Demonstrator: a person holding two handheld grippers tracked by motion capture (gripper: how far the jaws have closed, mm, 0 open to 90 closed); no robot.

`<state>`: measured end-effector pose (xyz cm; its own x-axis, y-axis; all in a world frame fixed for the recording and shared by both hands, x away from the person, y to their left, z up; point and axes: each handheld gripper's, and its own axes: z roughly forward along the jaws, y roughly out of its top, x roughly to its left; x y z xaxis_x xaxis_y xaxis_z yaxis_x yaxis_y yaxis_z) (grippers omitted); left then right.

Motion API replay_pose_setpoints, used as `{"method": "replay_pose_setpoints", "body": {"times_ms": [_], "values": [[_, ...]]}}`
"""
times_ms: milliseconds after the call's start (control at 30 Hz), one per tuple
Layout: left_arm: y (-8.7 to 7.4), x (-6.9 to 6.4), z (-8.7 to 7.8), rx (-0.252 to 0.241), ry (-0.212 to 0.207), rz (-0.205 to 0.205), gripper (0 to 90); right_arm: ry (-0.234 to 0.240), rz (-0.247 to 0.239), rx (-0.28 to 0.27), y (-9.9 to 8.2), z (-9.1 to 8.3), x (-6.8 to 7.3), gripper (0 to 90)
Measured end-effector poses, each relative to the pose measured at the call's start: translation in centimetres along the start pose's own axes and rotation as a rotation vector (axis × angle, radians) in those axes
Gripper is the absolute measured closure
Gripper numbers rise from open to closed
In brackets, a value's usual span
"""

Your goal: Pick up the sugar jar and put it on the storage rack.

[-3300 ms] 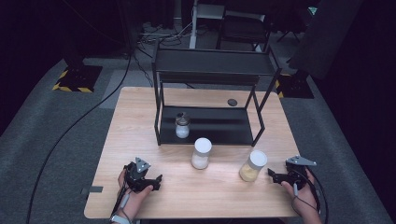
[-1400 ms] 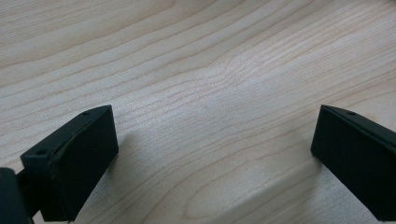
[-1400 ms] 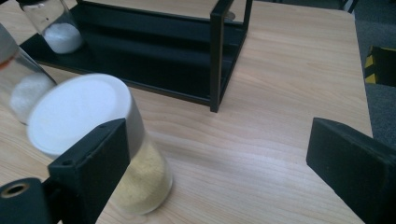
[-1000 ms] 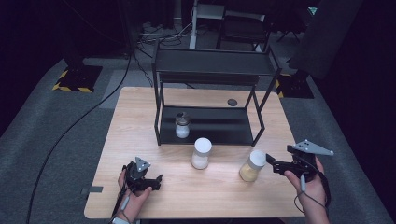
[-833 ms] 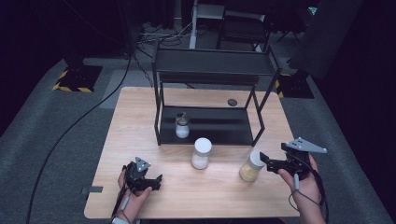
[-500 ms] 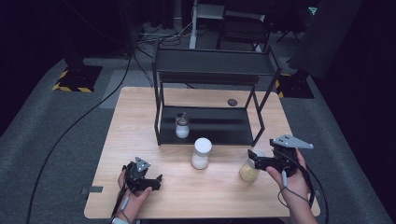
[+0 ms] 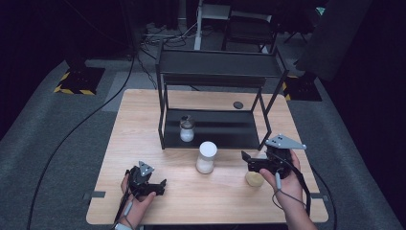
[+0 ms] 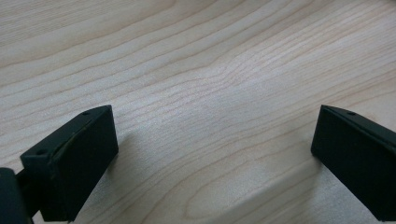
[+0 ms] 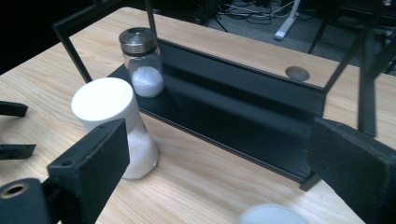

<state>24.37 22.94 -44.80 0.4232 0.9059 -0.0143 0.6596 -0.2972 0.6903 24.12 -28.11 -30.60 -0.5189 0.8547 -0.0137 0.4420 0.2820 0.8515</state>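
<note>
Black fingers (image 9: pixel 100 161) of right gripper (image 7: pixel 250 163) spread wide, empty, now moved in over yellowish jar (image 7: pixel 254 178) on worktop (image 7: pixel 143 120); ready to lower and close. Left gripper (image 7: pixel 154 186) open, idle. White-lidded jar (image 7: pixel 206 157) and black rack (image 7: pixel 215 72) beyond.

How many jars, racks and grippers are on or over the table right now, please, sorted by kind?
Jars: 3, namely the metal-lidded jar on the rack's bottom shelf, the white-lidded jar in front of it, and the yellowish jar under the right gripper.
Racks: 1, the black rack.
Grippers: 2, counting the left gripper; both are open.
Total: 6.
</note>
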Motion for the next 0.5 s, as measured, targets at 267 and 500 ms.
{"method": "replay_pose_setpoints", "body": {"times_ms": [267,500], "values": [[0.0,0.0,0.0,0.0,0.0,0.0,0.6,0.003,-0.009,-0.009,0.8,0.9,1.5,5.8],[0.0,0.0,0.0,0.0,0.0,0.0,0.6,0.013,-0.034,-0.021,1.4,1.7,3.0,5.8]]}}
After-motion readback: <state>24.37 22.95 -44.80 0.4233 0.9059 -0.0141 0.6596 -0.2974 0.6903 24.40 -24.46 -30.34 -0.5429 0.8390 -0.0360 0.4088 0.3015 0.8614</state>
